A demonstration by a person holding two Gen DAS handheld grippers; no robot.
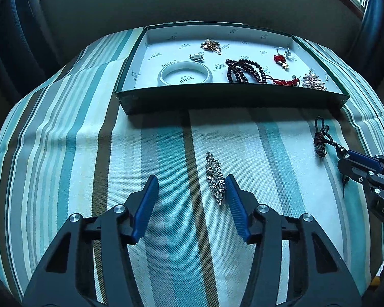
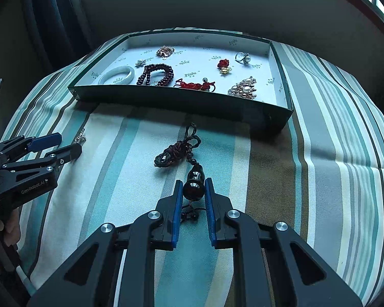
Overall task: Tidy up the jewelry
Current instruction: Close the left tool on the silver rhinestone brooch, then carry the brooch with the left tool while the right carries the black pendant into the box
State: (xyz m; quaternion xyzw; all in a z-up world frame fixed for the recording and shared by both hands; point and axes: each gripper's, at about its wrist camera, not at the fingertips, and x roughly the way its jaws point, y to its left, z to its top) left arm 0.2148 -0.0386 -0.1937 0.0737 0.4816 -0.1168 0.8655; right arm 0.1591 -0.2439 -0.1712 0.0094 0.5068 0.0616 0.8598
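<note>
A dark green box (image 1: 230,94) with a white printed lining holds a pale bangle (image 1: 185,75), dark bead strings (image 1: 245,70), red knotted charms, pearl pieces and a gold piece. A silver rhinestone clip (image 1: 215,177) lies on the striped cloth, touching the inner side of my left gripper's right finger. My left gripper (image 1: 192,181) is open. A dark corded gourd pendant (image 2: 194,185) lies in front of the box (image 2: 181,97). My right gripper (image 2: 193,186) is shut on the gourd; its cord (image 2: 178,151) trails forward on the cloth.
The table carries a striped teal, white and brown cloth (image 1: 76,128). The left gripper shows at the left edge of the right wrist view (image 2: 56,145). The right gripper shows at the right edge of the left wrist view (image 1: 358,161). Dark furniture lies beyond.
</note>
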